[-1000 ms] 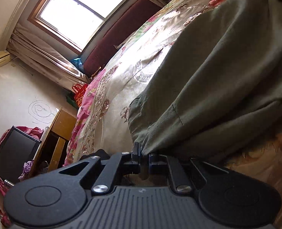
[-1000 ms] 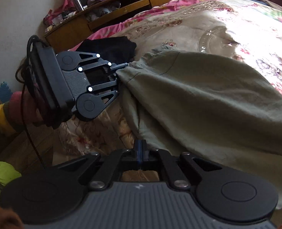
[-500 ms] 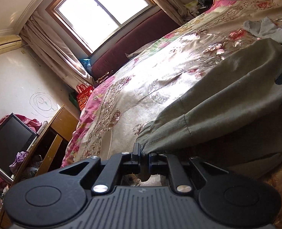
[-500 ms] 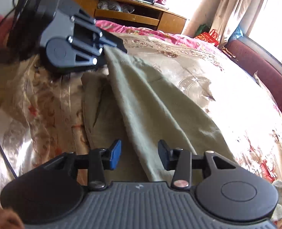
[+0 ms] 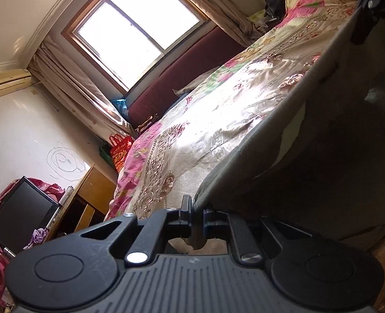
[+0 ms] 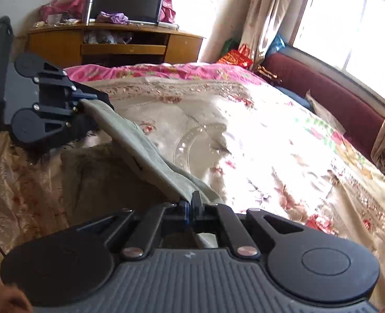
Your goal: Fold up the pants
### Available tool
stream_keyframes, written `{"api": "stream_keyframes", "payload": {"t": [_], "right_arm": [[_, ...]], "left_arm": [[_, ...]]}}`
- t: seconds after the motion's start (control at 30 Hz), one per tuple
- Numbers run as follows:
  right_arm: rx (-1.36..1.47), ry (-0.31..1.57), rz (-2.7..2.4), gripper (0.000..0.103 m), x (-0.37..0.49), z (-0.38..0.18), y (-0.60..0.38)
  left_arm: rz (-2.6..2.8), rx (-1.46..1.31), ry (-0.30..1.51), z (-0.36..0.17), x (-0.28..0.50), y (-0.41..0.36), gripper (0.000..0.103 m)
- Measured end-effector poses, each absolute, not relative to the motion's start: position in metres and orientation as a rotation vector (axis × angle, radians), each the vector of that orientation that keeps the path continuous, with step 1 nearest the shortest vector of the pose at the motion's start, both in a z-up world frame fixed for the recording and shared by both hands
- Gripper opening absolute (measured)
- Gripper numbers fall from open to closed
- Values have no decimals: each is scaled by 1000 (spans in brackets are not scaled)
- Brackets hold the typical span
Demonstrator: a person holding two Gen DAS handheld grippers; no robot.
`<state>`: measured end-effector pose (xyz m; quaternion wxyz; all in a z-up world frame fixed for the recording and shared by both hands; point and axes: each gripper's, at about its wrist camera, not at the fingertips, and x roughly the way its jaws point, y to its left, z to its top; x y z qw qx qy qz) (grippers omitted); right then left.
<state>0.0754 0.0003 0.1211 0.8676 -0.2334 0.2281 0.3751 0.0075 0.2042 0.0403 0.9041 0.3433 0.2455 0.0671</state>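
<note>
The left gripper (image 5: pixel 197 217) is pinching a corner of the grey-green pants (image 5: pixel 322 161), its jaws nearly together with the cloth bunched between them. The right gripper (image 6: pixel 192 208) is likewise clamping the same edge of the pants (image 6: pixel 140 146); its jaws have just been closing onto that cloth. The edge is running taut between the two tools, lifted above the floral bedspread (image 5: pixel 218 120), while the rest of the garment is hanging down onto the bed in shadow.

The right wrist view is showing the left gripper (image 6: pixel 88 101) from the side, biting the far corner, which the left camera is only showing from behind. It is also taking in a wooden TV stand (image 6: pixel 114 44) with a dark screen (image 6: pixel 127 0) on it. The left wrist view is offering only a sliver of the right gripper (image 5: pixel 369 2) at its top corner, but it is showing the window (image 5: pixel 137 31), the curtains (image 5: pixel 83 88) and a wall air conditioner (image 5: pixel 4 83).
</note>
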Motion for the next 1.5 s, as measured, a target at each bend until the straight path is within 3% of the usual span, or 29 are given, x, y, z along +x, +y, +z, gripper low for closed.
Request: {"api": "stream_keyframes", "payload": {"t": [0.1,0.23,0.3,0.7,0.93,1.1,1.3,1.5], "right_arm": [[-481,575,848,1,58,104,1],[-486,779,908,1,39,32,22],[-534,764,896,2,28,16,29],[-494,738,832,2,34,30,20],[-536,768,833,3,35,24,17],[-570,742,843,4,30,19,21],[-435,768,830,23,33,42,-12],[-222,808,683,24,60,57,-79]], "left_arm": [[116,732,589,11,0,202,27],[133,774,681,-30,-8,202,28],[143,796,678,-33,-12,201,29],[168,733,641,-26,-15,193,30],[168,862,662,-48,-15,189,30],[148,799,679,-28,-23,192,38],[158,713,739,-10,-39,200,42],[86,649,678,21,-36,162,43]]}}
